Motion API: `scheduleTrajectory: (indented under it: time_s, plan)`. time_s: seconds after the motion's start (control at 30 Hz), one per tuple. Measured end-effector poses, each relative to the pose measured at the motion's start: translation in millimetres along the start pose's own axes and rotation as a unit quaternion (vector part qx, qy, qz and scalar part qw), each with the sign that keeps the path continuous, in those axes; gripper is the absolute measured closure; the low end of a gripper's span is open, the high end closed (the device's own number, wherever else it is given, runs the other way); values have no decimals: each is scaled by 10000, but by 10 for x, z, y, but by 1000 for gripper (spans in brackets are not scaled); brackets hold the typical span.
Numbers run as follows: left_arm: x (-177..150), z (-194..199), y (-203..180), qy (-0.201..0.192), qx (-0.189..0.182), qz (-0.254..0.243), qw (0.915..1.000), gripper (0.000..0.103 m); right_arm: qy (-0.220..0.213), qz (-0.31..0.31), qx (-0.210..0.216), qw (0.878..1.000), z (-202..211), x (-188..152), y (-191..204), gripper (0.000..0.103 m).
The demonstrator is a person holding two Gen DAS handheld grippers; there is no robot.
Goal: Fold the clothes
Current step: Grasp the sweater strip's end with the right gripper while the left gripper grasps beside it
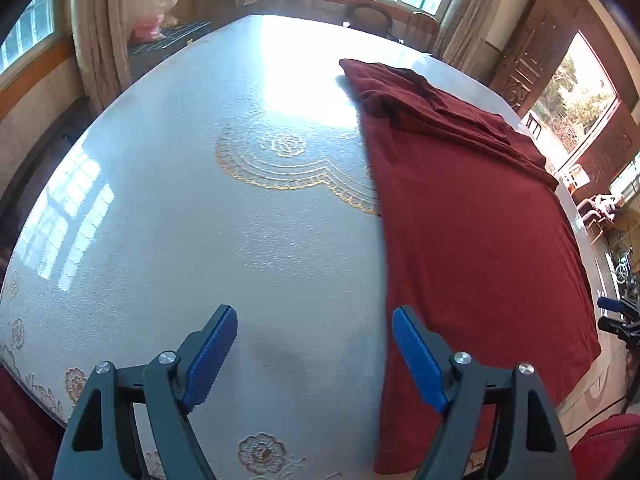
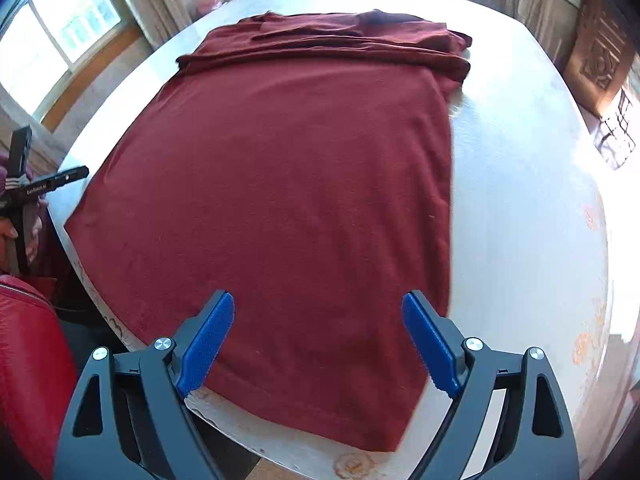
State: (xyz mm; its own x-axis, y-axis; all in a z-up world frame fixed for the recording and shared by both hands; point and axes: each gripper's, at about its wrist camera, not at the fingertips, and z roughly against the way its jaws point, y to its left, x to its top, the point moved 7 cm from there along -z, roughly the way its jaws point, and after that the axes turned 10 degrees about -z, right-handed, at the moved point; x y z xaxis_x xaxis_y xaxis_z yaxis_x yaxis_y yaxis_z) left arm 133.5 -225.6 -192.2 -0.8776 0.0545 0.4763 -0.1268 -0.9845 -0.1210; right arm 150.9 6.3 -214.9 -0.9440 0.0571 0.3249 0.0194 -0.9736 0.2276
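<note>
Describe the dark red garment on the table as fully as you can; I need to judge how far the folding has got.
The dark red garment is a soft, knit-looking piece lying flat on the white embroidered tablecloth. Its near part is smooth and roughly rectangular, with straight side edges. At the far end, fabric is folded over into overlapping layers with creases. Nothing grips it: the left gripper and right gripper both hover open above it or beside it.

Only unreadable small white print on the black bar (image 2: pixel 44 185).
</note>
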Motion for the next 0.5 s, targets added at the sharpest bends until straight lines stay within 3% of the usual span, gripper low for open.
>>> scheduleTrajectory:
  time_s: [0.13,0.23,0.37,0.5]
  plan:
    - [-64,10,10,132,-355,-25,9993,22,171,-552,145,9982,86,-18,-420,16]
    - [-111,6,-109,212,-668,-363,9969,22,420,-834,508,9943,62,-77,-587,29]
    - [-164,17,-222,299,-916,-669,9931,22,515,-1030,899,9893,109,-128,-652,30]
    - [-233,72,-270,351,-1321,-580,9889,22,662,-1039,1312,9837,138,-219,-601,35]
